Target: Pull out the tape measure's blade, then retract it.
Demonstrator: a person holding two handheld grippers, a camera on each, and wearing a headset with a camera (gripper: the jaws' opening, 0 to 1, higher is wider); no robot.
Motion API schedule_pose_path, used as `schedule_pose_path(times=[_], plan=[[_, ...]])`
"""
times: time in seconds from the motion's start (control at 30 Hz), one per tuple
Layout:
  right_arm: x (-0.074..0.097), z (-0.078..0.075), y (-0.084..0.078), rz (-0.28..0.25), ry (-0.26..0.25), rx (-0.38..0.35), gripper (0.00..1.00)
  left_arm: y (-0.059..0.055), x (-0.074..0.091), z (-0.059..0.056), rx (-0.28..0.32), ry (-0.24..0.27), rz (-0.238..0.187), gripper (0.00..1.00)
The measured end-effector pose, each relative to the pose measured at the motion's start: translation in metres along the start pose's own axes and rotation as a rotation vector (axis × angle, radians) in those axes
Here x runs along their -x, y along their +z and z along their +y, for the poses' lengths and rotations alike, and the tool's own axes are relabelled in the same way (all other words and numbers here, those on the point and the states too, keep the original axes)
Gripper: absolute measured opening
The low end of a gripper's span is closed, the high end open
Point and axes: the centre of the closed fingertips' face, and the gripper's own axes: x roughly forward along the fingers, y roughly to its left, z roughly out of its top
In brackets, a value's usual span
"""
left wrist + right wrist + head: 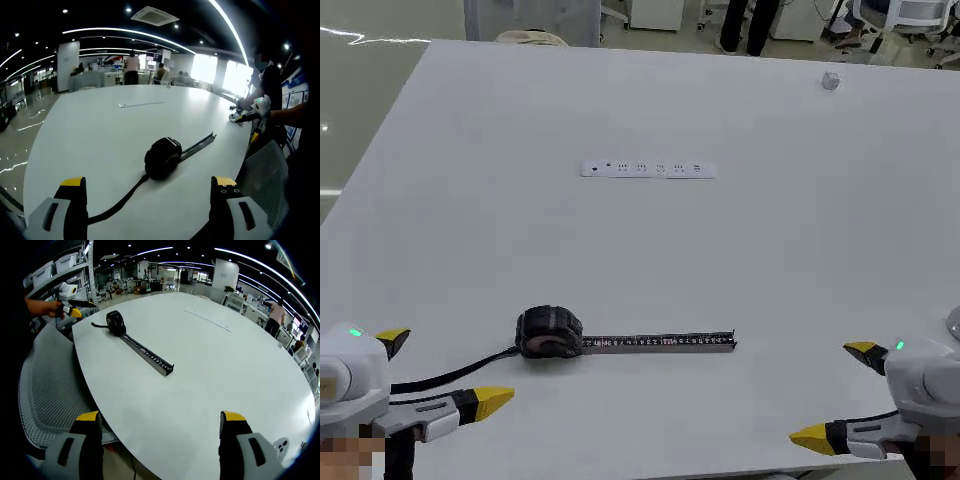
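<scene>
A black tape measure [549, 333] lies on the white surface [720, 250], blade [660, 342] extended rightward, wrist strap [450, 376] trailing left.

The white table [770, 230] is viewed from above its near edge, forward and down, in the head view, with the tape measure [550, 333] lying toward 7 o'clock. In the left gripper view it is seen close, just below centre at 6 o'clock, and in the right gripper view farther off, toward 10 o'clock. The power strip [648, 169] is shared by all three.
</scene>
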Motion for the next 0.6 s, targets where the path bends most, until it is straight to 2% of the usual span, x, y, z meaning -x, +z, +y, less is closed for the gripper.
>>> schedule_pose_path(times=[0.17,0.27,0.37,0.47,0.6], plan=[[-0.007,-0.004,0.008,0.020,0.055,0.060,1.00,0.009,-0.004,-0.007,0.003,0.004,-0.013,1.00],[-0.010,-0.008,0.013,0.042,0.071,0.111,0.99,0.014,-0.007,-0.011,0.018,0.015,-0.030,1.00],[-0.014,-0.015,0.020,0.039,0.079,0.127,0.98,0.017,-0.010,-0.017,0.020,0.024,-0.039,1.00],[-0.018,-0.016,0.029,0.050,0.092,0.163,0.98,0.023,-0.012,-0.016,-0.008,0.081,-0.064,1.00],[-0.025,-0.017,0.039,0.062,0.129,0.203,0.96,0.026,-0.017,-0.019,0.023,0.100,-0.070,1.00]])
